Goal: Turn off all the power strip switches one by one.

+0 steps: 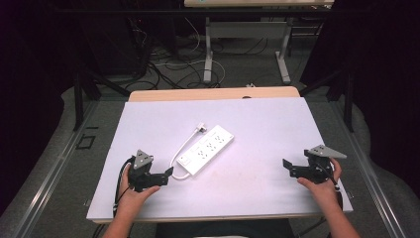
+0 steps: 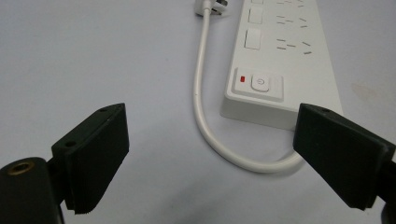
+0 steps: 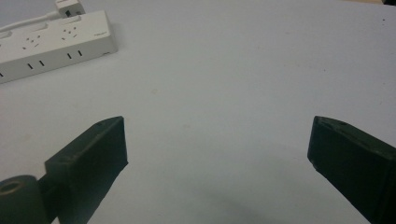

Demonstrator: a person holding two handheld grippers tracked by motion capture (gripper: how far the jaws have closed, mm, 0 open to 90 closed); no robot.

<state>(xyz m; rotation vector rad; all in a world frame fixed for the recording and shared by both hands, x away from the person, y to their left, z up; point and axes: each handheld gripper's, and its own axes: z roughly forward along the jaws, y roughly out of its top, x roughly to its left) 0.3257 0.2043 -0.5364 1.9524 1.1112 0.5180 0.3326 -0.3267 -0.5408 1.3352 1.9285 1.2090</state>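
Jaws of both grippers stood spread wide with nothing between them. On the white desk (image 1: 277,198) a white power strip (image 1: 208,148) lay with its long axis running diagonally, switch end (image 2: 259,84) toward the left gripper (image 1: 166,177) and far end up and to the right. Its white cord (image 2: 201,93) looped from the switch end back to the plug (image 1: 200,128). No readable writing showed. The strip lay just ahead of the left jaws, untouched, and well apart from the right gripper (image 1: 288,168).
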